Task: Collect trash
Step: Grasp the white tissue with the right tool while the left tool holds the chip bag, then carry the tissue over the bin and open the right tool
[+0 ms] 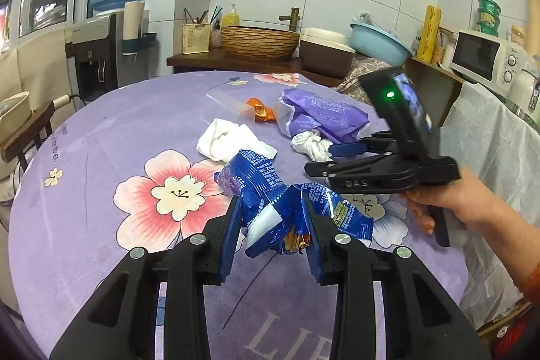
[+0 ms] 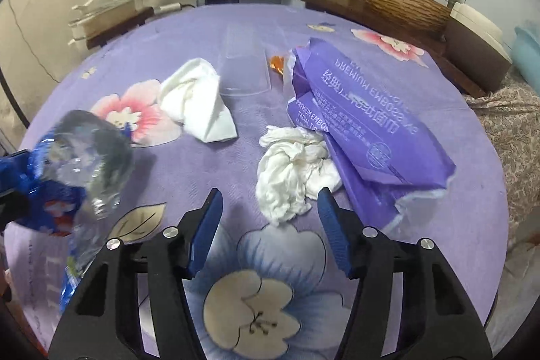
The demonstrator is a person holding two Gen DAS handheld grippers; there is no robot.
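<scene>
My left gripper [image 1: 271, 208] is shut on a crumpled blue snack wrapper [image 1: 263, 188], held just above the purple flowered table [image 1: 101, 130]; the wrapper also shows in the right wrist view [image 2: 50, 191]. My right gripper [image 2: 270, 198] is open, its jaws on either side of a crumpled white tissue [image 2: 293, 167], close to it; it also shows in the left wrist view [image 1: 324, 156]. A second white tissue [image 2: 197, 100], a purple facial-tissue pack [image 2: 364, 123], a clear plastic lid [image 2: 244, 63] and an orange wrapper [image 2: 276, 61] lie on the table.
A wooden counter [image 1: 236, 61] behind the table carries a woven basket [image 1: 260, 39], a brown box and a blue basin [image 1: 378, 41]. A water dispenser [image 1: 98, 56] stands at back left. A microwave [image 1: 486, 56] sits at right.
</scene>
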